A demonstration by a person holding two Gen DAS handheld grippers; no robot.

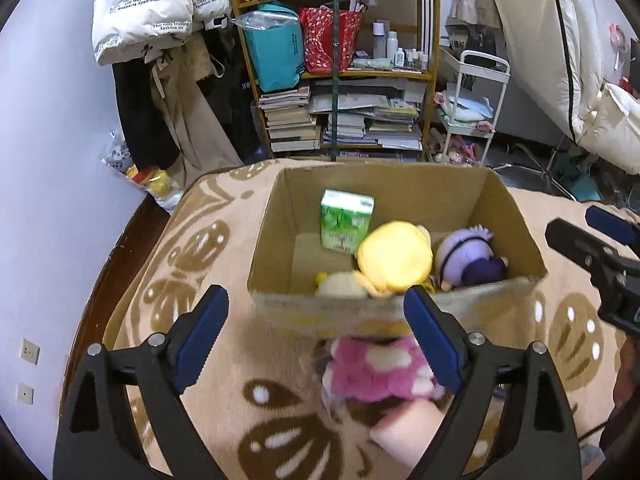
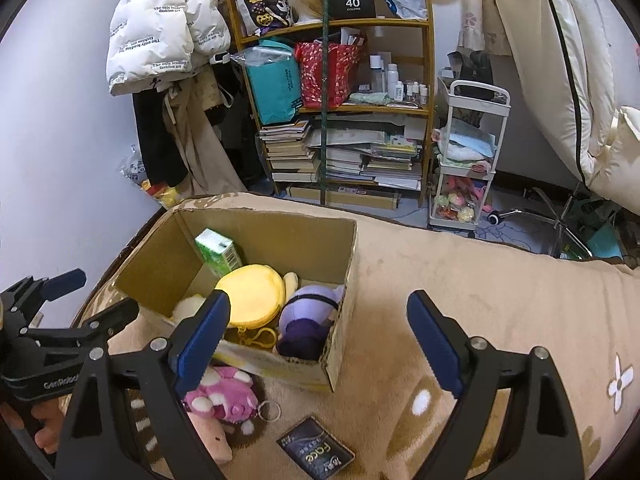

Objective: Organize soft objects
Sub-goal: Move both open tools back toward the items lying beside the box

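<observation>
Left gripper (image 1: 316, 320) spread wide over the pink plush toy (image 1: 380, 372) lying loose on the blanket (image 1: 224, 368) against the cardboard box (image 1: 400, 308) near wall, ready to grab; right gripper (image 2: 318, 328) likewise agape, empty.

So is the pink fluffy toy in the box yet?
Out. The pink toy lies on the blanket in front of the cardboard box, by its near wall.

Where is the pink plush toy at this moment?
The pink plush toy lies on the beige blanket just outside the cardboard box's near wall, between the open left gripper's fingers, untouched.
</observation>
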